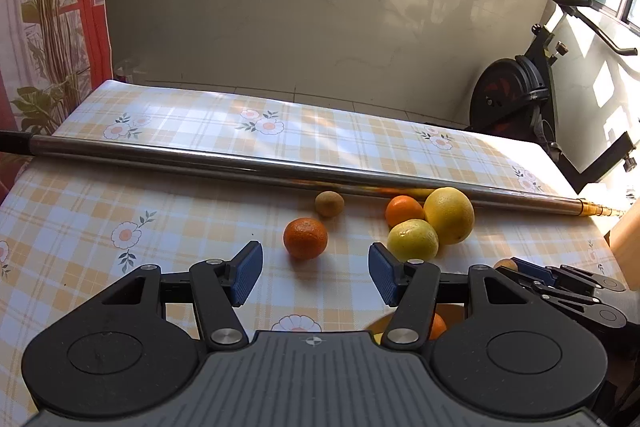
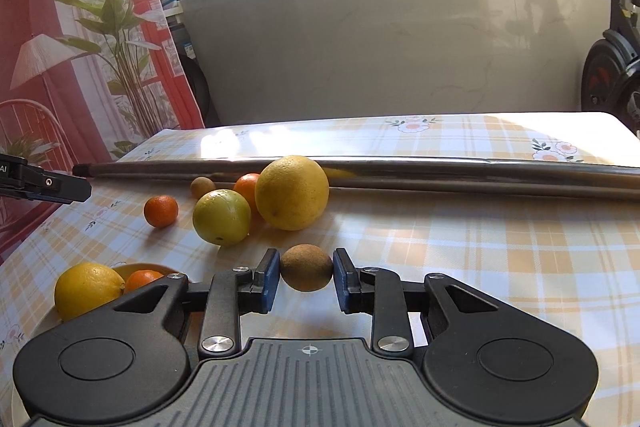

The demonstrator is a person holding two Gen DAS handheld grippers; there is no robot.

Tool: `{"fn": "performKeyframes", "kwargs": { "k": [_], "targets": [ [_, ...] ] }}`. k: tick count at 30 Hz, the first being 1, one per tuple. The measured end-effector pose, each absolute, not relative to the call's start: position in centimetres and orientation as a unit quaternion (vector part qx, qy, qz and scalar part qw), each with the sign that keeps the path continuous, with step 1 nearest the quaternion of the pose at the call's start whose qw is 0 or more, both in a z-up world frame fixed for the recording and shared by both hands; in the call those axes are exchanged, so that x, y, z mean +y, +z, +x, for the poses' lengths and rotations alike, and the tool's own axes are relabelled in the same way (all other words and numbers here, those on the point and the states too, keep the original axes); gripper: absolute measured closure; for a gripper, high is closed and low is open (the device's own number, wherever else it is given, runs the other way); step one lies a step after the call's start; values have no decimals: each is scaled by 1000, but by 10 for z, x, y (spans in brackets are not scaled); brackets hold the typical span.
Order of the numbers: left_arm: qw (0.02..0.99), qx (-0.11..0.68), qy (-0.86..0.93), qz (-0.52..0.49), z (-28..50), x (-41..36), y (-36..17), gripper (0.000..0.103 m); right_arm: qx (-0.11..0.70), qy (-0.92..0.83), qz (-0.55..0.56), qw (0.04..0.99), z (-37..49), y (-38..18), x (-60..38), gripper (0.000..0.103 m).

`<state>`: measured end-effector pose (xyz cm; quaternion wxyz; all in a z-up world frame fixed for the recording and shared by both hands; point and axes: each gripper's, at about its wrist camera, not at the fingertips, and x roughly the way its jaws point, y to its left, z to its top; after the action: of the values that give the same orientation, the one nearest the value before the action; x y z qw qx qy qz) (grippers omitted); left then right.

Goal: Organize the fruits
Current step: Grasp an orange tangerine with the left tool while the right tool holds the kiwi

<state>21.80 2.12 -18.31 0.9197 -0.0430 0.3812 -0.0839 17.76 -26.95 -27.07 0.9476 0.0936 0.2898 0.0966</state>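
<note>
My right gripper point(image 2: 306, 277) is shut on a brown kiwi point(image 2: 306, 267), held just above the tablecloth. Beyond it lie a big yellow citrus point(image 2: 292, 192), a smaller yellow-green citrus point(image 2: 221, 217), an orange point(image 2: 248, 187) behind them, a mandarin point(image 2: 161, 211) and a second kiwi point(image 2: 201, 186). A plate point(image 2: 132, 270) at lower left holds a lemon point(image 2: 89, 290) and an orange point(image 2: 142, 279). My left gripper point(image 1: 316, 273) is open and empty, just short of the mandarin point(image 1: 305, 238); the citrus pile point(image 1: 449, 215) and the kiwi point(image 1: 329, 203) lie beyond.
A long steel pole point(image 1: 280, 171) lies across the checked tablecloth point(image 1: 160, 195) behind the fruit. An exercise bike point(image 1: 520, 95) stands beyond the table's right end. A curtain with plant print point(image 2: 80, 47) hangs at left. My right gripper point(image 1: 560, 283) shows at the left wrist view's right edge.
</note>
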Motion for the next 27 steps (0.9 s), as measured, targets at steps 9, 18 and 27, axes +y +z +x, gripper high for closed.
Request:
{"fn": "performKeyframes", "kwargs": {
  "k": [9,18,27],
  "targets": [
    [909,406,-76,-59,241,18,-191,42,285,90,110,948,173,-273,-276,77],
    [896,427,-58,-105,270,21,-201,42,278,91,118,949,169,-274,-280,77],
    [893,438,-48,-92,281,11,-219,42,273,89,120,950,167,-274,-280,77]
  ]
}}
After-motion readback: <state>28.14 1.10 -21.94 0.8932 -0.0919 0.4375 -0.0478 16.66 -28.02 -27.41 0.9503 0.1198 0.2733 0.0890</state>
